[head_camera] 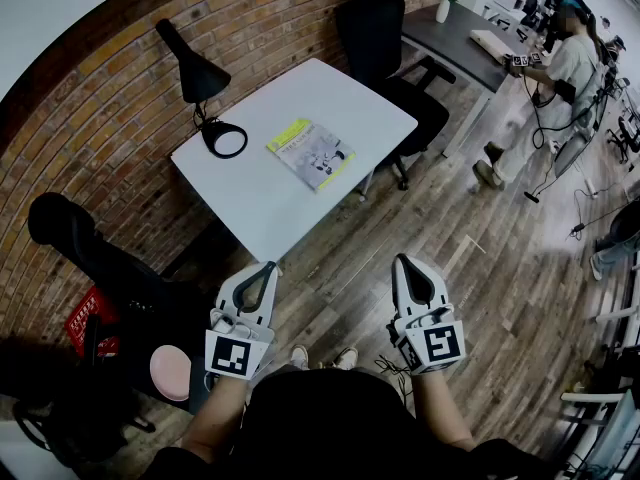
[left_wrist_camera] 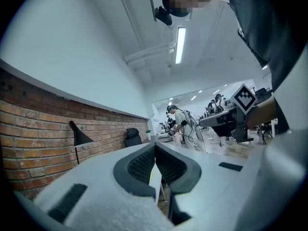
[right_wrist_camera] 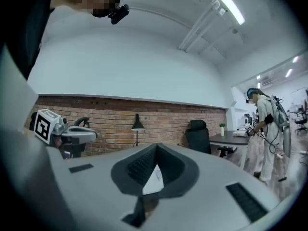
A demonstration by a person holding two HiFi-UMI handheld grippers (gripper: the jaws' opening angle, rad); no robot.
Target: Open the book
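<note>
One closed book with a yellow-green and grey cover (head_camera: 311,154) lies flat on the white square surface (head_camera: 270,213). It sits about the middle of that surface, nearer its far right edge, with its cover up. One black desk lamp with a cone shade and a ring-shaped base (head_camera: 200,76) stands at the far left corner of the surface.

Two black office chairs are drawn up to the surface. One chair (head_camera: 385,38) is behind its far corner and the other chair (head_camera: 75,243) is off its left side, by the brick wall.

Two grippers are in view, each held in one hand and pointing level toward the surface. The left gripper (head_camera: 266,268) has its tip just off the near corner of the surface. The right gripper (head_camera: 405,261) is further right of that corner, over the wooden floor and well apart from the surface. Neither touches the book.

In the left gripper view the two jaws meet at their tips with nothing between them. The right gripper view shows the same: jaws together and empty, with only the white surface visible through the hollow behind the tips.

One other person (head_camera: 560,68) stands far to the right of the surface.
</note>
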